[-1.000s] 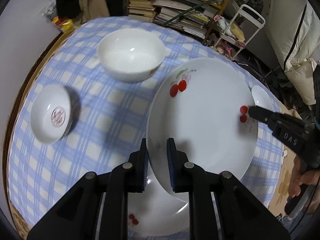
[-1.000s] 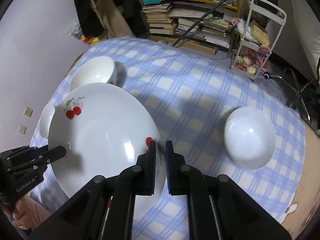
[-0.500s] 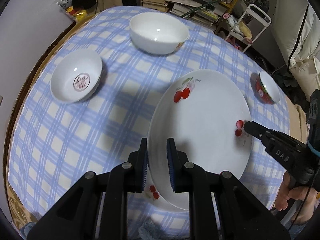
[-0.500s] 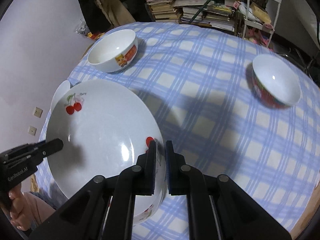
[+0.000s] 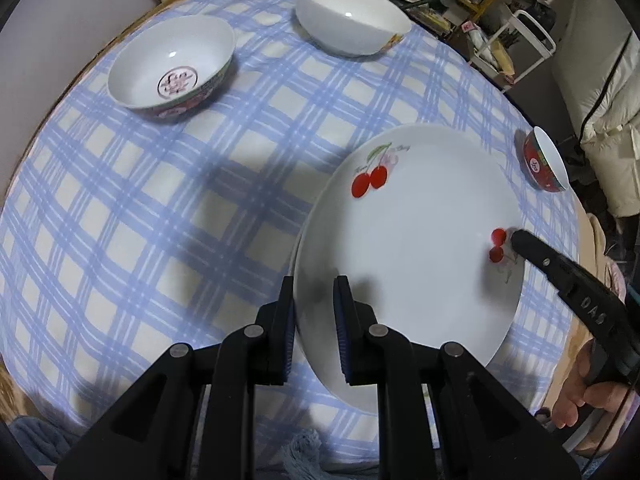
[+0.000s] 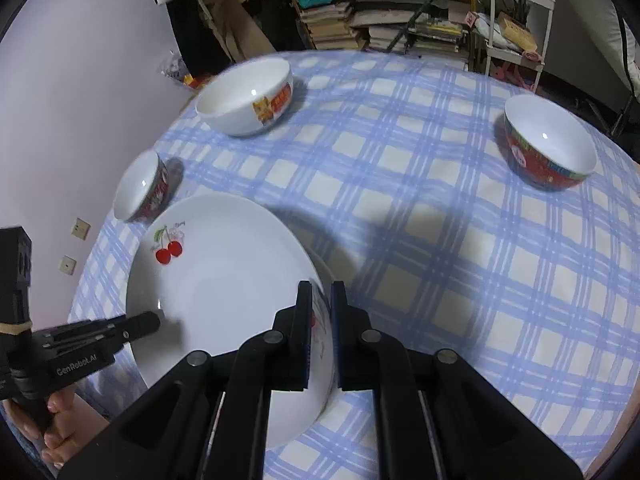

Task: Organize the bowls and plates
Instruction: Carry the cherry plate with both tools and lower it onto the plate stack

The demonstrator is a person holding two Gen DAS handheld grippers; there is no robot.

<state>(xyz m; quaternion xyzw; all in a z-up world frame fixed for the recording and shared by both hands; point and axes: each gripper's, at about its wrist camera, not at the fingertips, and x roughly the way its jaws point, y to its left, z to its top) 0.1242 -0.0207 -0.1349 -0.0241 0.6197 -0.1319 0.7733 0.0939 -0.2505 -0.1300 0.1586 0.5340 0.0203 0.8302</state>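
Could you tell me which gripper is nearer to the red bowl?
Right. The right gripper grips the plate's rim on the red bowl's side; the left gripper grips the opposite rim.

Left gripper (image 5: 314,300): pointed steeply downward, its two black fingers (image 5: 285,320) with blue pads set close together, clamped across the near rim of the plate (image 5: 408,240), one finger under the rim and one on the upper face. The hand (image 6: 60,412) carrying it wraps the grip at the lower left of the right wrist view.

Right gripper (image 6: 320,304): also angled down, jaws nearly closed, pinching the opposite rim of the same plate. Its hand (image 5: 580,396) shows bare fingers curled round the handle at the lower right of the left wrist view.
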